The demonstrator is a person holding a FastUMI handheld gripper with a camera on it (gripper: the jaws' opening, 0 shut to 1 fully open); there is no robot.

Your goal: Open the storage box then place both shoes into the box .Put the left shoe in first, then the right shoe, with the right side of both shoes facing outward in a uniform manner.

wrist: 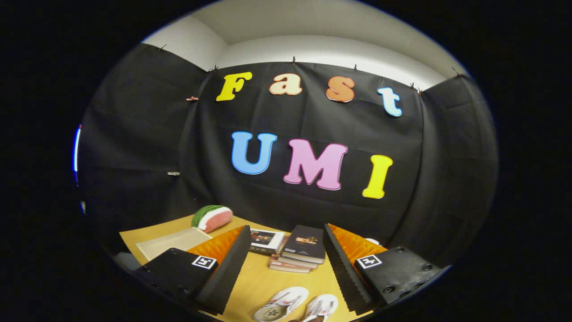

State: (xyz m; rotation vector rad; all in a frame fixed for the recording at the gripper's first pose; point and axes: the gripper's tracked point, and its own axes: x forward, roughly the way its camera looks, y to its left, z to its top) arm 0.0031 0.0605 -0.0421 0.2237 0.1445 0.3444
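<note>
My gripper (286, 273) is hovering above the table (259, 281), fingers spread wide and holding nothing. The two shoes (297, 306) are lying side by side between the fingers, close beneath them; I am seeing no storage box here. Risk: I may be reaching for a shoe before opening the box, or confusing left with right, since only the toes are showing. A stack of books (299, 252) is sitting just beyond, a tray (172, 241) and watermelon slice (212, 218) beyond the left finger. Open tabletop is remaining around the shoes.
</note>
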